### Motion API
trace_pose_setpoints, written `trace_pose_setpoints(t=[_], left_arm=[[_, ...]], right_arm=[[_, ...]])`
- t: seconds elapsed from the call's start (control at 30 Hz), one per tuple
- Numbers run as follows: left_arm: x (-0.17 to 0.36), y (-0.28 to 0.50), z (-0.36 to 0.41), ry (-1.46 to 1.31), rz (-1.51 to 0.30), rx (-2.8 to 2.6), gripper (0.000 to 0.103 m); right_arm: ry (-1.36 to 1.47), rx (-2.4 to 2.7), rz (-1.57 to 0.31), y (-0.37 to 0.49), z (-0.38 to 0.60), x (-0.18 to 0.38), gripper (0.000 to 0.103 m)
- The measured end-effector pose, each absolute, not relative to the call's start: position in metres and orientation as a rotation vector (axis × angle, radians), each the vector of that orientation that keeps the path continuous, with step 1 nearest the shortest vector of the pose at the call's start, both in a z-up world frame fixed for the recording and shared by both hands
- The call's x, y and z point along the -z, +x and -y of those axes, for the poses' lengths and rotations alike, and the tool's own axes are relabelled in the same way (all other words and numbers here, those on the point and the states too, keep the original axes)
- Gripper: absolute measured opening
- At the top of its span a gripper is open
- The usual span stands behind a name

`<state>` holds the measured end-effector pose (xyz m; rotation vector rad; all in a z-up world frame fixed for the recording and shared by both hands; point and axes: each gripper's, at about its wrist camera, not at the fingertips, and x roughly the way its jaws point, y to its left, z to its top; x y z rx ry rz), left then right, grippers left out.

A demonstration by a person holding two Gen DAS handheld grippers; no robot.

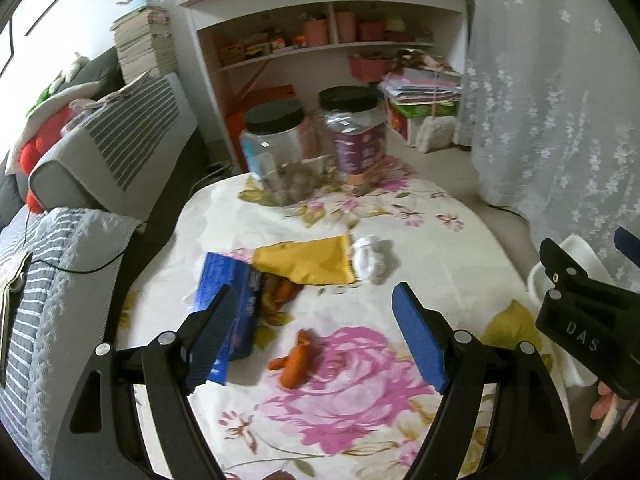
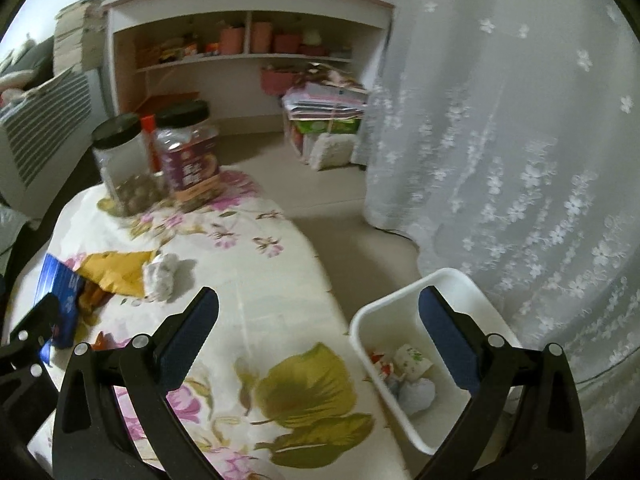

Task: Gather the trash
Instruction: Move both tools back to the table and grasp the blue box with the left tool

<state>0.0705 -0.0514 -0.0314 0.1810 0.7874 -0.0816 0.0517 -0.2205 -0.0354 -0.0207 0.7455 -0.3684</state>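
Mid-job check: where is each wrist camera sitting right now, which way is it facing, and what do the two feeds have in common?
Left wrist: sits behind the open left gripper, low over the floral table, facing the shelf; orange peel lies ahead; the right gripper shows at the right edge.
Right wrist: sits behind the open right gripper at the table's right edge, half over the white bin holding trash; the left gripper shows at the left edge.
Shared: yellow envelope, crumpled tissue, blue box, two jars.

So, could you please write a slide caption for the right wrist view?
Open right gripper above floral table edge and white bin holding crumpled trash.
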Motion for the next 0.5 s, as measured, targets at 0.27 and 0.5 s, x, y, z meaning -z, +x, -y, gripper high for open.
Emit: trace_pose_setpoints(t=[0.27, 0.5], left_arm=[[0.05, 0.088, 0.017, 0.178, -0.845, 0.028, 0.078], [0.085, 0.126, -0.019, 0.174, -0.98, -0.016, 0.078]], right_arm=[[-0.079, 0.295, -0.785, 0.069, 0.182, 0.052, 0.096], [-0.122, 0.222, -0.839, 0.083, 0.151, 0.069, 0.096]])
